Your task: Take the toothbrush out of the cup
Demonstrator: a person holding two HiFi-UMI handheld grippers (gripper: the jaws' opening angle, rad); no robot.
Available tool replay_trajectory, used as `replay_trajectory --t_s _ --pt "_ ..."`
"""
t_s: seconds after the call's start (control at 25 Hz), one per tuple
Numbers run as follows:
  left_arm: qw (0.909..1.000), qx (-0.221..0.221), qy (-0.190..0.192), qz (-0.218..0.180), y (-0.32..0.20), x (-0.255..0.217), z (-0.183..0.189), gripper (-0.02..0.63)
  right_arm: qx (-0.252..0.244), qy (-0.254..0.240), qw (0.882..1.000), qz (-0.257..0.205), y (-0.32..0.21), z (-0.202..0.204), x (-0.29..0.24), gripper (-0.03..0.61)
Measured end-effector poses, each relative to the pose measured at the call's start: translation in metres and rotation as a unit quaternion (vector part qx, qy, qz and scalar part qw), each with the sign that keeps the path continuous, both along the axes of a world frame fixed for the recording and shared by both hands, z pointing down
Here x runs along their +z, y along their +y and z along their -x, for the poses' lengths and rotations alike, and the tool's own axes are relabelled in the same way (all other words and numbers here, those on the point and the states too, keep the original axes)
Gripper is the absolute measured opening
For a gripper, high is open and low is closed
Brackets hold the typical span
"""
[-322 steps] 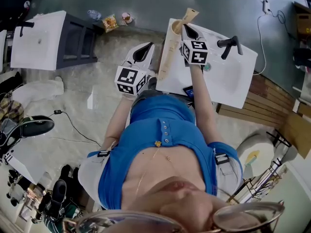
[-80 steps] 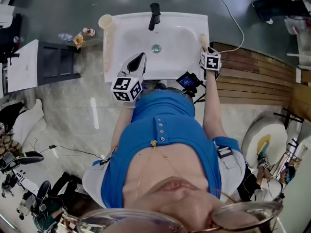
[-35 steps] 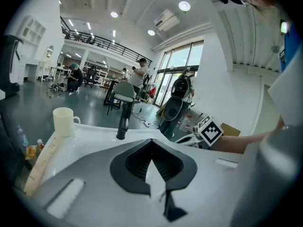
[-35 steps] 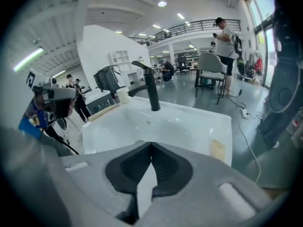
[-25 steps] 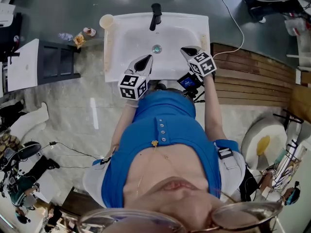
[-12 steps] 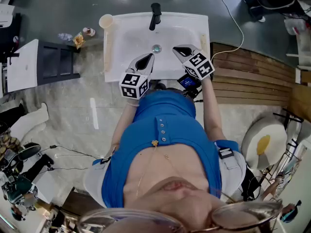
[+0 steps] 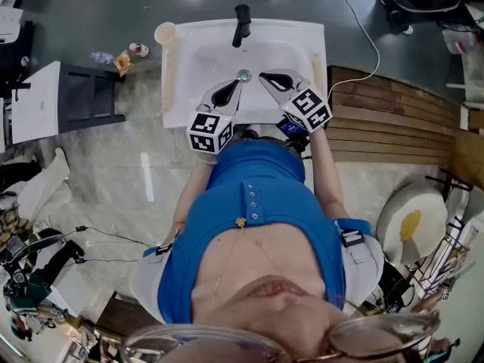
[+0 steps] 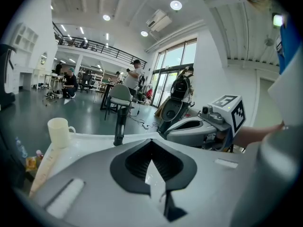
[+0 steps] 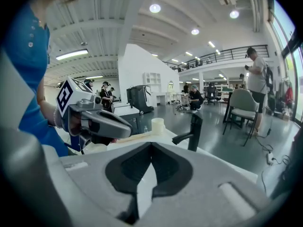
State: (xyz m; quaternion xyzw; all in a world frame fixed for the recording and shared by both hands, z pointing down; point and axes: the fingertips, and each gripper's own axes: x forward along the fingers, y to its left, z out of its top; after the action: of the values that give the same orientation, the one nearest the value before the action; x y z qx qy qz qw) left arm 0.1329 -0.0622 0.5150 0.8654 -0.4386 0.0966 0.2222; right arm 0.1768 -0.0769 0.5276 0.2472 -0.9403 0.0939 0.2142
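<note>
Head view, left tongs point(image 7: 233, 89) and right tongs point(image 7: 264, 76) pressed together, empty, above sink point(image 7: 203, 51), cup point(image 7: 165, 32) well apart at far-left corner

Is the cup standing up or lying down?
Standing up. The cup sits upright on the sink's back corner, open top facing up, handle at its side.

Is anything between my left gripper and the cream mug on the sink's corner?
Nothing visible: only the white sink's open basin lies between the left gripper and the cream mug; the black tap stands right of that line.
</note>
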Motion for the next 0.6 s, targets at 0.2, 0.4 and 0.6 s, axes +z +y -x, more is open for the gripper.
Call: replay_trajectory --t_s 0.2,0.4,0.6 --pt "0.9998 0.002 0.003 -0.017 -0.002 -0.013 -0.004 0.0 -0.01 -0.042 0.998 -0.041 0.003 0.007 -0.025 0.002" --pt "0.9992 0.001 0.009 -0.039 -0.004 -0.029 -0.005 0.0 -0.009 -0.065 0.995 -0.069 0.004 0.011 -0.046 0.002" --pt "0.9975 -0.003 0.007 -0.07 -0.006 -0.051 -0.004 0.0 -0.001 -0.079 0.993 -0.093 0.005 0.014 -0.067 0.002"
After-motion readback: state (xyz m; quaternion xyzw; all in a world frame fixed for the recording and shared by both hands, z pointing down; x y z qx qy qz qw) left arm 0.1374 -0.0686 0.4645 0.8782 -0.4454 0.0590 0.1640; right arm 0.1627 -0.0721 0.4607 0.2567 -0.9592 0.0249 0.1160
